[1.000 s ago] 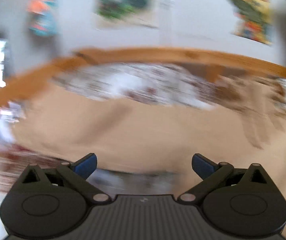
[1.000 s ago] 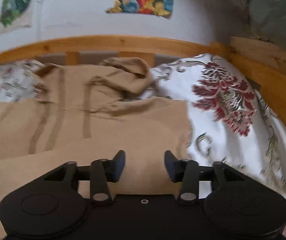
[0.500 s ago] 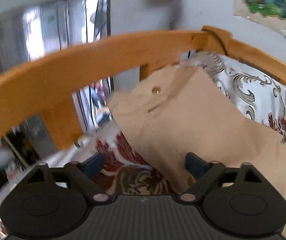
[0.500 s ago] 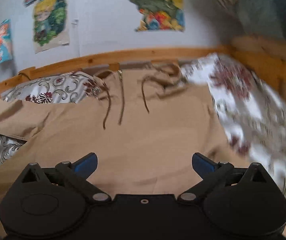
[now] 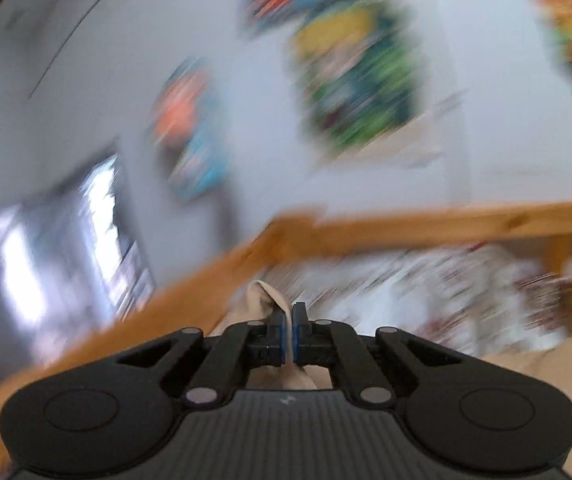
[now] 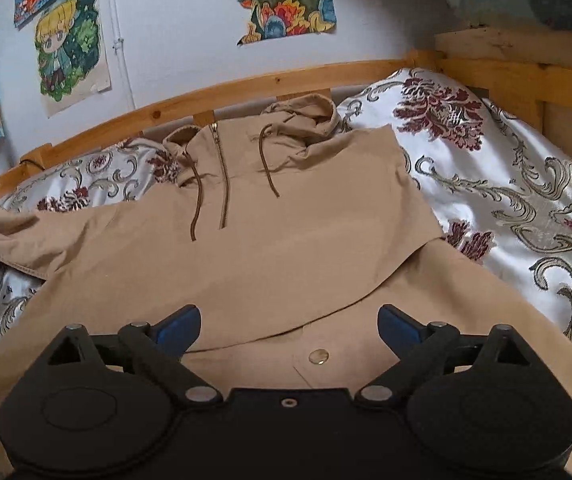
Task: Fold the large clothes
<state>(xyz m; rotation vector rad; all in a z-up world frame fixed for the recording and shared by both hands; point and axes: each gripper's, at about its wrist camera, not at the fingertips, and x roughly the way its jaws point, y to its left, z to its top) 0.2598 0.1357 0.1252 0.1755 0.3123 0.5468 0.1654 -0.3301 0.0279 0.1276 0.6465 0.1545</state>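
Your left gripper (image 5: pixel 288 330) is fully closed, and a fold of tan cloth (image 5: pixel 264 300) is pinched between its blue pads and sticks out above them. It seems to be a sleeve or an edge of the beige hooded jacket (image 6: pixel 254 240), but the left wrist view is very blurred, so which part exactly I cannot tell. Your right gripper (image 6: pixel 288 326) has its jaws wide, closing only a little, with nothing between them; it hangs just above the lower part of the jacket, near a small metal snap button (image 6: pixel 318 356).

The jacket lies spread, front side up, on the white bedspread with dark red flowers (image 6: pixel 506 184). Its hood is against the wooden bed rail (image 6: pixel 246 84), and its right sleeve already lies folded across the chest.

The risks, as I judge them:
- The left grip holds only a thin fold. A fast pull could make the cloth slip out, and the sleeve would fall in a heap.
- If you carry this side over while the right gripper holds nothing down, the whole body may slide on the smooth bedspread and the folded sleeve may open again.
- The brown drawstrings (image 6: pixel 196 204) lie loose on the chest; they could get trapped crooked under the fold.
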